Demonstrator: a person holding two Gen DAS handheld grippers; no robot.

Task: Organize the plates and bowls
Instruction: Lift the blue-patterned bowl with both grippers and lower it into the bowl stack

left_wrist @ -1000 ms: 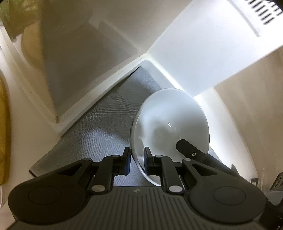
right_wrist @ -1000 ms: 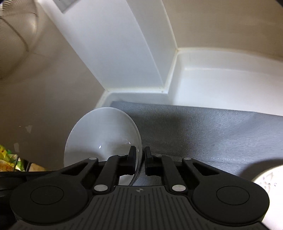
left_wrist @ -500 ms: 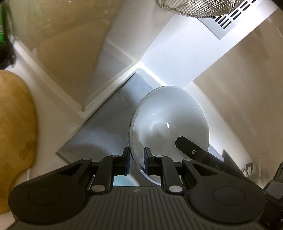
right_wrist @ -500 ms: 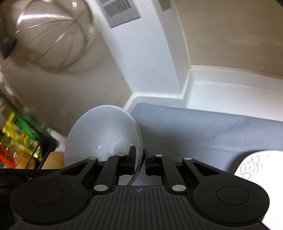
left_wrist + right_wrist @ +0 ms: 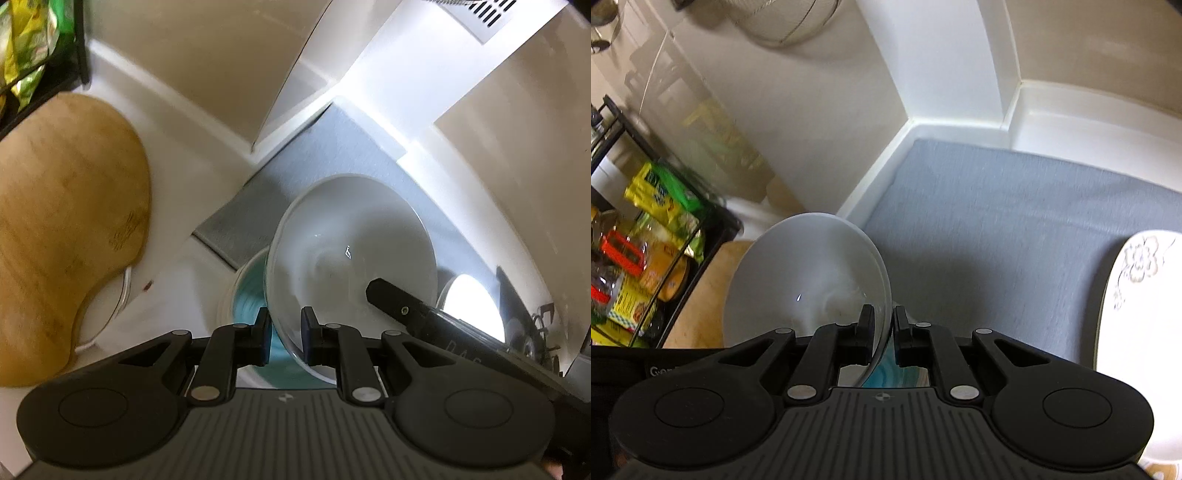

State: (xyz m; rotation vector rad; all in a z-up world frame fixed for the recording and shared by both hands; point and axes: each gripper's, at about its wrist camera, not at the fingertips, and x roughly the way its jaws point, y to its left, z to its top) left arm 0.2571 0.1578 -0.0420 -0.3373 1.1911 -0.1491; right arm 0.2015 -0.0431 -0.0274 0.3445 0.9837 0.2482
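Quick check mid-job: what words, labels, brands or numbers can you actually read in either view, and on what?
"Go": start of a cut-off word on the black casing, bottom left, right wrist view.
Print on the yellow and green packets in the rack: too blurred to read.
White bowl, flowered plate: no text.

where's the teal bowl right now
In the left wrist view the teal bowl sits low at centre, directly under the white bowl that both grippers hold by its rim, at the grey mat's near edge.
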